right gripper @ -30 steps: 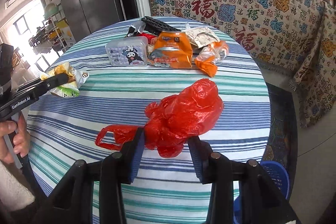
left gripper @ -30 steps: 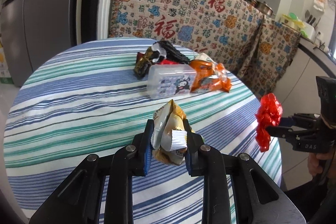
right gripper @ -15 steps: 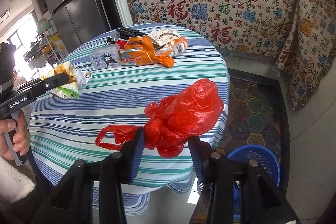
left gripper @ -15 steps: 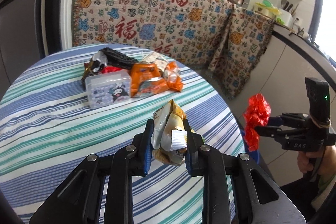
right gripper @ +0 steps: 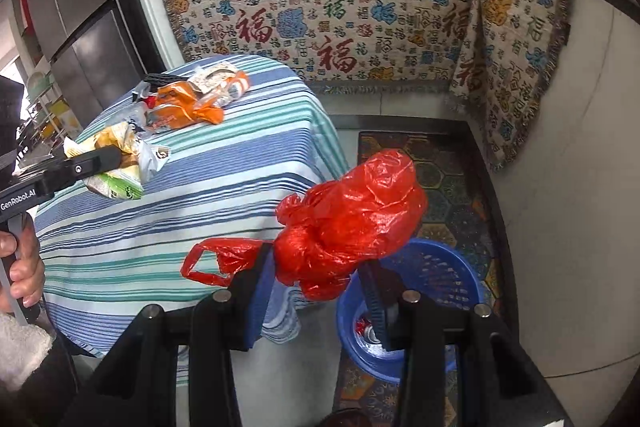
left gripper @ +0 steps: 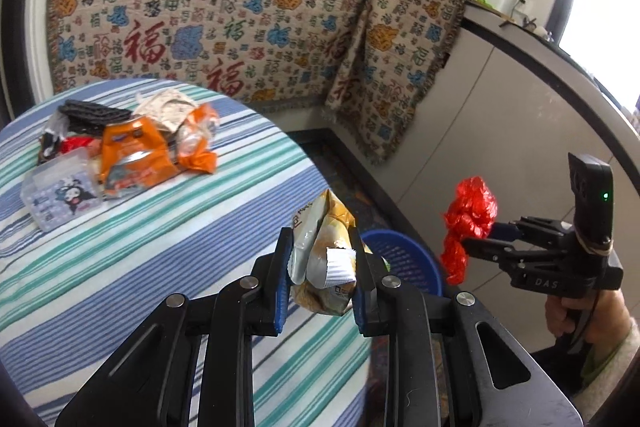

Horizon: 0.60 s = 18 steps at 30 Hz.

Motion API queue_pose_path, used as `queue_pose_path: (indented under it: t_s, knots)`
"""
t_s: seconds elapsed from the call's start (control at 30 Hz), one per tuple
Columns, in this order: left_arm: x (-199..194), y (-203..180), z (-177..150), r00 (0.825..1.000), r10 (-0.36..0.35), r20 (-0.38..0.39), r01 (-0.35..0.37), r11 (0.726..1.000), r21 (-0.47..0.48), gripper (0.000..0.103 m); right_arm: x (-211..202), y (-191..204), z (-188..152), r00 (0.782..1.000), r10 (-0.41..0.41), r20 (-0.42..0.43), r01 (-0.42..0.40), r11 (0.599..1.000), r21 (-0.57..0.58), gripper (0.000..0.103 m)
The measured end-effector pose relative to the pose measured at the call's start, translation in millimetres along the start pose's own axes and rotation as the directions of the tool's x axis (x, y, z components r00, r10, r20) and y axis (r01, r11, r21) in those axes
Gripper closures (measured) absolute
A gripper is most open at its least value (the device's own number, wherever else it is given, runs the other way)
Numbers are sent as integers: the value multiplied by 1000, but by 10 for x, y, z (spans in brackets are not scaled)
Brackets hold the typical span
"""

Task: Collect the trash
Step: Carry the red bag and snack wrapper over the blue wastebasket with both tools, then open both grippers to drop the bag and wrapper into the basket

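Over the table's (left gripper: 120, 267) near edge, a crumpled snack bag (left gripper: 326, 255) is being squeezed between the blue pads of the left gripper (left gripper: 320, 287). It is being held up off the striped cloth. Past the table's right edge, a red plastic bag (right gripper: 352, 223) is being pinched by the right gripper (right gripper: 316, 291), and one loop handle is hanging out on the left side. Under it, on the floor, a blue basket (right gripper: 440, 267) is being seen, with some cans lying inside. At the table's far edge, a pile of wrappers (left gripper: 160, 147) is being left with a small clear box (left gripper: 60, 195) just beside it. Each gripper is being held by a hand (right gripper: 24, 267) at its grip.
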<state>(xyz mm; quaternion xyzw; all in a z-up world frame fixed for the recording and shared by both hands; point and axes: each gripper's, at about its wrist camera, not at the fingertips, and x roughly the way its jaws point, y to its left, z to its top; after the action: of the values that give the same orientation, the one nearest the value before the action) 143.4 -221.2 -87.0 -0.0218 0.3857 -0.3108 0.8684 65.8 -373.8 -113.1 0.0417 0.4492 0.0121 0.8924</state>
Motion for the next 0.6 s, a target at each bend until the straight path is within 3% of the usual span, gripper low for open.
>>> queue_pose_path:
  t_s: [0.33,0.6]
  knots:
    - [705,-787,141,989,-113,-96,119,991,56,79,95,-770,-319,987,-124,-105,131,990,60,60]
    - [1379,-1289,87,976,-119,-180,136,987,87,79,273,-1106,-468,975,-141,-171,156,985,75,60]
